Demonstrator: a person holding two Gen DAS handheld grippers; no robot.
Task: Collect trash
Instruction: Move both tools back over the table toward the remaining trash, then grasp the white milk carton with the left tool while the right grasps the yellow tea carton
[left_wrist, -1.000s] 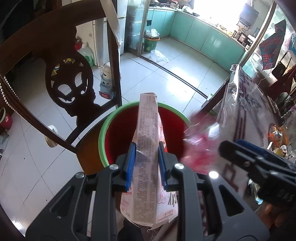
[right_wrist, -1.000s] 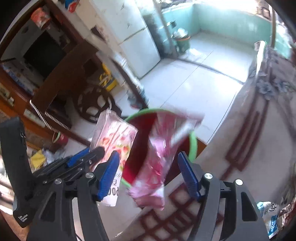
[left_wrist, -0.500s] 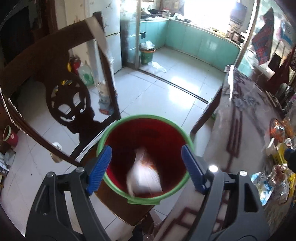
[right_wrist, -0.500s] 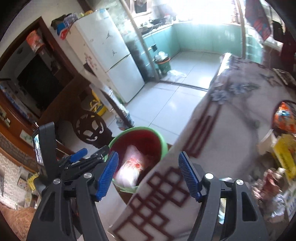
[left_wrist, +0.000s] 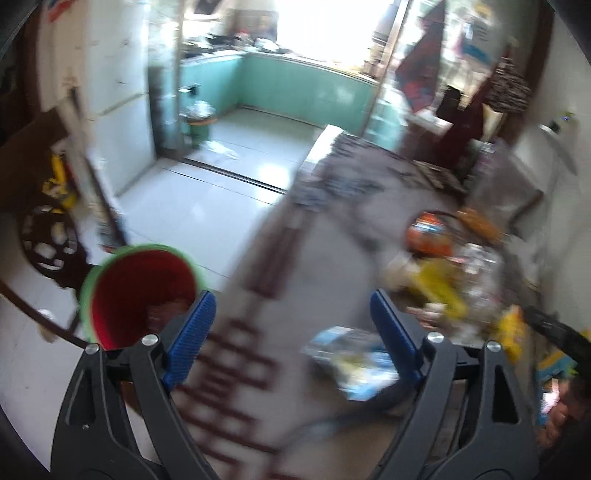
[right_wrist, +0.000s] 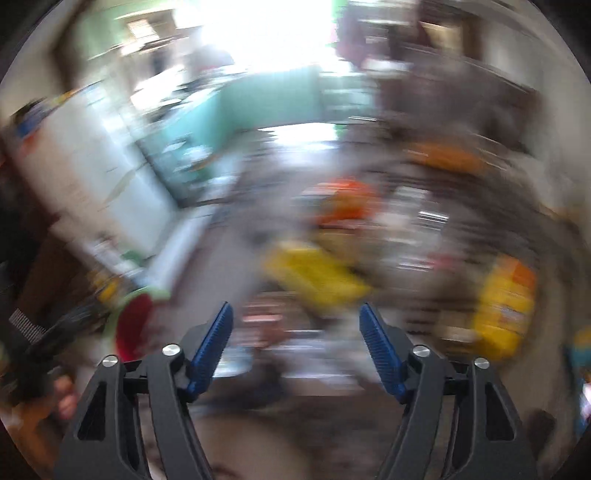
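Note:
My left gripper (left_wrist: 291, 328) is open and empty above the table (left_wrist: 314, 258) with its patterned cloth. The red bin with a green rim (left_wrist: 122, 291) stands by the table's left edge, left of the left finger. A blue and white wrapper (left_wrist: 351, 358) lies on the cloth near the right finger. My right gripper (right_wrist: 295, 343) is open and empty; its view is heavily blurred. It faces a pile of wrappers, with a yellow one (right_wrist: 314, 273) and an orange one (right_wrist: 347, 203). The bin (right_wrist: 133, 325) shows at its lower left.
A carved wooden chair (left_wrist: 48, 243) stands behind the bin. A white fridge (left_wrist: 114, 110) and a tiled floor (left_wrist: 207, 192) lie beyond. Yellow and orange packets (left_wrist: 439, 280) crowd the table's right side. The other gripper (left_wrist: 557, 328) shows at the right edge.
Both grippers let their wrappers drop into the bin, then swung right from the bin toward the table. Both views are now blurred by motion.

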